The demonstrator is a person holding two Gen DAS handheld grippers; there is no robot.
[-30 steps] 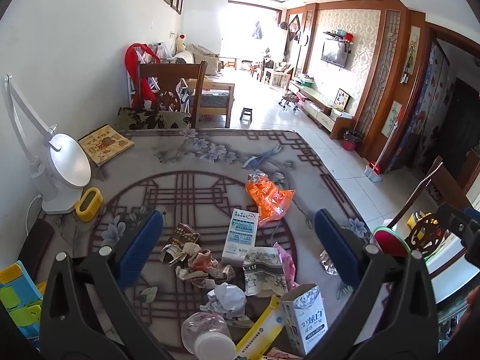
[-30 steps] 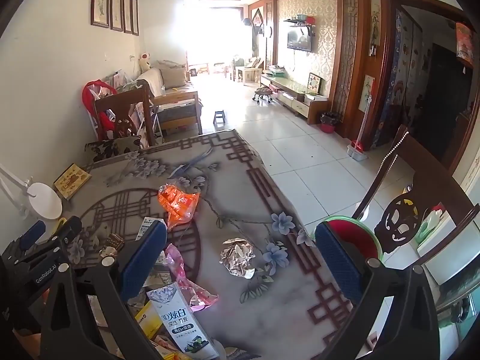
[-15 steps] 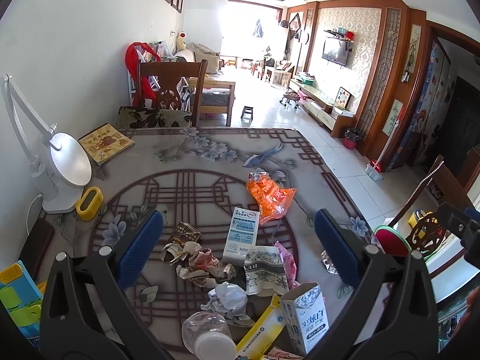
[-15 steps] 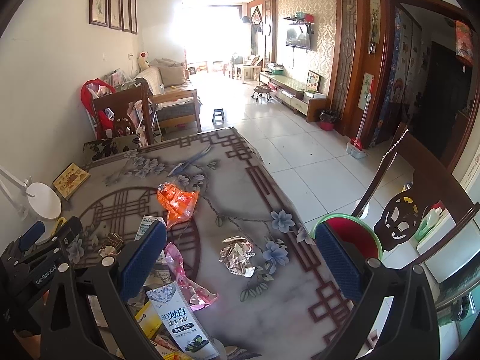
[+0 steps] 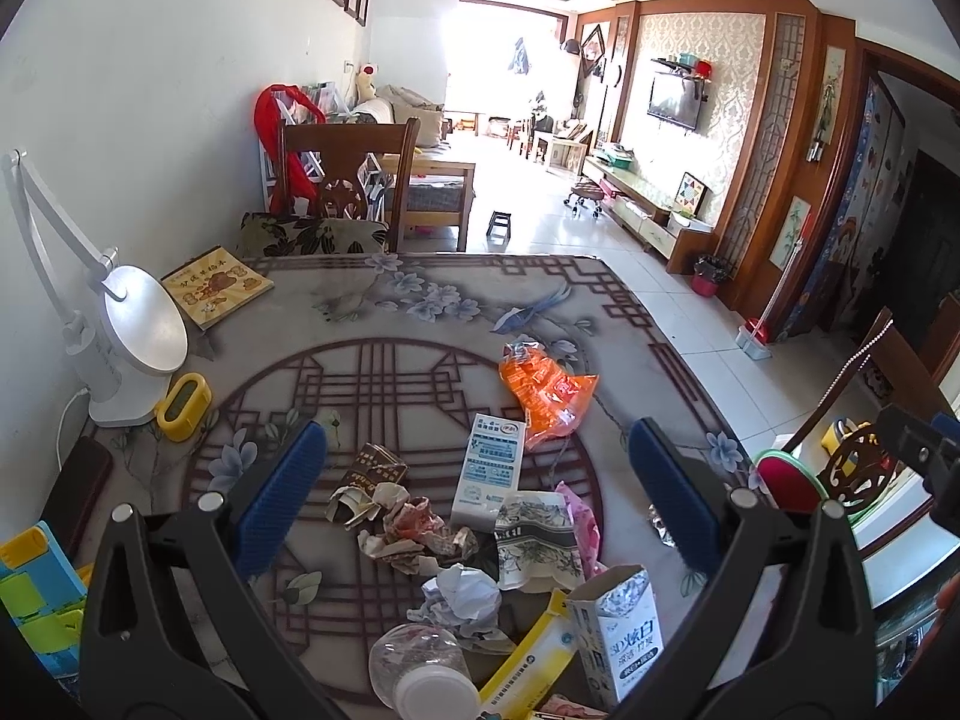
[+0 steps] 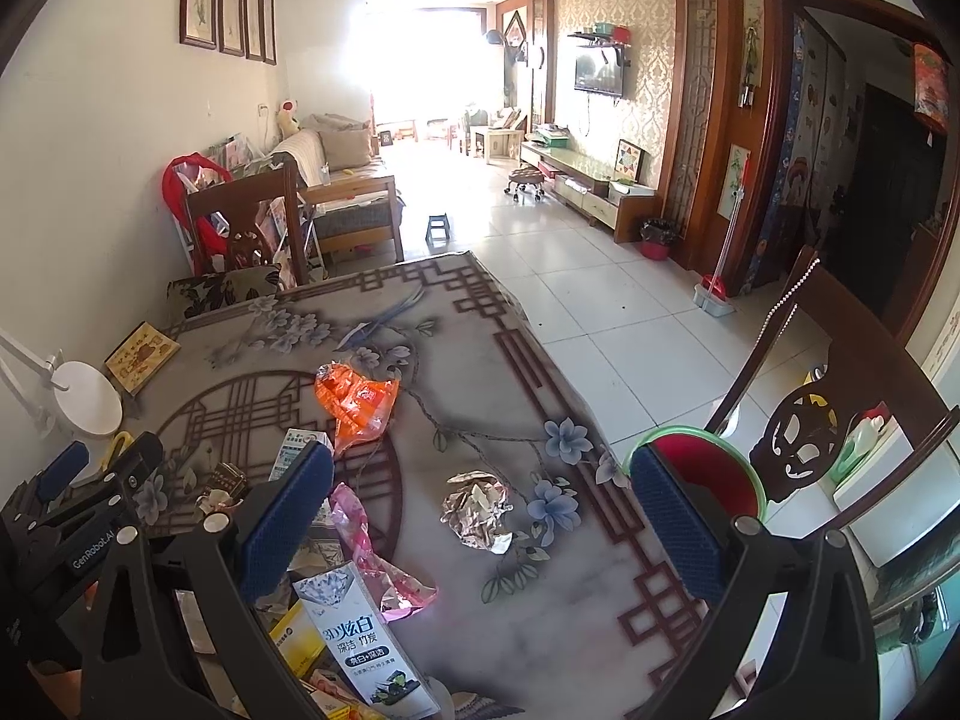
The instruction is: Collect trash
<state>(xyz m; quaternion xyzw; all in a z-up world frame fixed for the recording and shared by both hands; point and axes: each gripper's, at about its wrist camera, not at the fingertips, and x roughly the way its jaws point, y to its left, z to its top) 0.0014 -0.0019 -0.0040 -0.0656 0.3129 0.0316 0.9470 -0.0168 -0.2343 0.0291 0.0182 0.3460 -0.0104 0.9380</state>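
Note:
Trash lies on the patterned table [image 5: 420, 324]: an orange wrapper [image 5: 543, 387], a white-blue carton [image 5: 489, 468], crumpled paper [image 5: 462, 597], brown wrappers [image 5: 414, 531], a toothpaste box [image 5: 618, 636], a plastic bottle [image 5: 420, 669]. My left gripper [image 5: 477, 495] is open above this pile, holding nothing. My right gripper [image 6: 480, 528] is open and empty above a crumpled foil ball [image 6: 477, 510]. The orange wrapper [image 6: 357, 402], a pink wrapper [image 6: 372, 558] and the toothpaste box [image 6: 366, 642] also show in the right wrist view. A red bin with a green rim [image 6: 714, 468] stands beside the table's right edge.
A white desk lamp [image 5: 126, 336], a yellow clock [image 5: 183, 408] and a book [image 5: 216, 294] sit at the table's left. Wooden chairs stand at the far end [image 5: 348, 180] and at the right [image 6: 840, 396]. The left gripper's body [image 6: 66, 516] shows in the right wrist view.
Both views have shifted only slightly. Nothing on the table has moved and both grippers stay open.

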